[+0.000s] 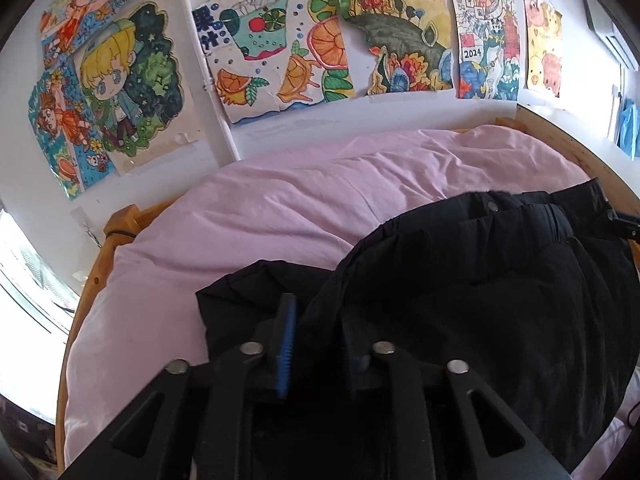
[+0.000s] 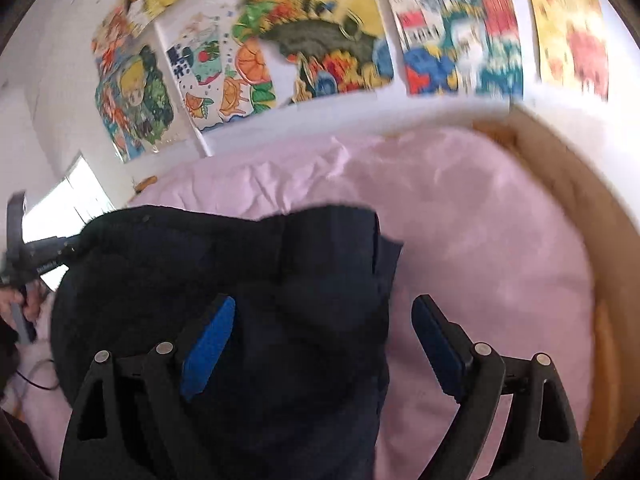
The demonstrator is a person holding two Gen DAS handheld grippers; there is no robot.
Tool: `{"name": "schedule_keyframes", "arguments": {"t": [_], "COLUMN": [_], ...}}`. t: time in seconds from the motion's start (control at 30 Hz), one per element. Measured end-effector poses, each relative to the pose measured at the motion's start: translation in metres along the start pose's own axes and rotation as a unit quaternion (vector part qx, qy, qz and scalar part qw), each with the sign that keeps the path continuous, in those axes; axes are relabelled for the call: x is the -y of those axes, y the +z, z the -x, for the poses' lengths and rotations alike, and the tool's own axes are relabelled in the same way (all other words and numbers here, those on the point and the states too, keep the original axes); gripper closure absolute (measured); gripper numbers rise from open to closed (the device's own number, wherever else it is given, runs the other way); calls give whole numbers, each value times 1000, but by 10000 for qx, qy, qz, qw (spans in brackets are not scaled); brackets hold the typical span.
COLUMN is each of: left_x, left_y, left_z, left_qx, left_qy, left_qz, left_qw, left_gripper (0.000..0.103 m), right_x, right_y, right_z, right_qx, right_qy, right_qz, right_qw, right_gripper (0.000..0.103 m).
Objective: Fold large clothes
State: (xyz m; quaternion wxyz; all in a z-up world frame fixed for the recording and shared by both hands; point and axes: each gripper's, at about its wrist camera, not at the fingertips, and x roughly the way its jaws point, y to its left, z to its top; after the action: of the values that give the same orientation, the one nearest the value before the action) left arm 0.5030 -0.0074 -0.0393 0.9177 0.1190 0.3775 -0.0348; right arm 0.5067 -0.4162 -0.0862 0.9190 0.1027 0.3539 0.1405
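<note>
Black padded trousers (image 1: pixel 480 300) lie bunched on a pink duvet (image 1: pixel 280 208); their waistband with a snap button points to the far right. My left gripper (image 1: pixel 316 320) is shut on a fold of the black trousers at their left edge. In the right wrist view the trousers (image 2: pixel 240 280) lie between and under the spread fingers of my right gripper (image 2: pixel 324 312), which is open; its right finger (image 2: pixel 436 340) is over bare duvet (image 2: pixel 480 240). This view is motion-blurred. The left gripper's body shows at its far left (image 2: pixel 36 260).
A wooden bed frame (image 1: pixel 568 140) runs around the duvet. Colourful drawings (image 1: pixel 280 40) cover the white wall behind the bed. A bright window (image 1: pixel 24 272) is at the left. A thin cable (image 2: pixel 36 380) lies on the duvet at the near left.
</note>
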Motion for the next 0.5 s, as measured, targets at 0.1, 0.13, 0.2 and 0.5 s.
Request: {"name": "schedule_keyframes", "arguments": {"t": [0.1,0.13,0.2,0.5], "left_x": [-11,-14,-23,-64], "left_y": [-5,-7,-14,-34], "left_z": [5,5,7,-19], "left_qx": [0,-13,8,-556], "left_qy": [-160,-189,-115,-230], "left_qz": [44,77,135,826], "left_qw": [9999,9998,9998,9948], "left_gripper": [57,43,41,44], "right_x": [7,7,4,0], "right_y": [-12,-14,-18,-20], "right_z": [-9,-11,-14,-9], "right_qx": [-171,-202,-257,-221], "right_qy": [394,482,540,450], "right_qz": [-319,-351,-321,-215], "right_qw": [9986,9980,9977,9985], "right_gripper": [17,17,17,27]}}
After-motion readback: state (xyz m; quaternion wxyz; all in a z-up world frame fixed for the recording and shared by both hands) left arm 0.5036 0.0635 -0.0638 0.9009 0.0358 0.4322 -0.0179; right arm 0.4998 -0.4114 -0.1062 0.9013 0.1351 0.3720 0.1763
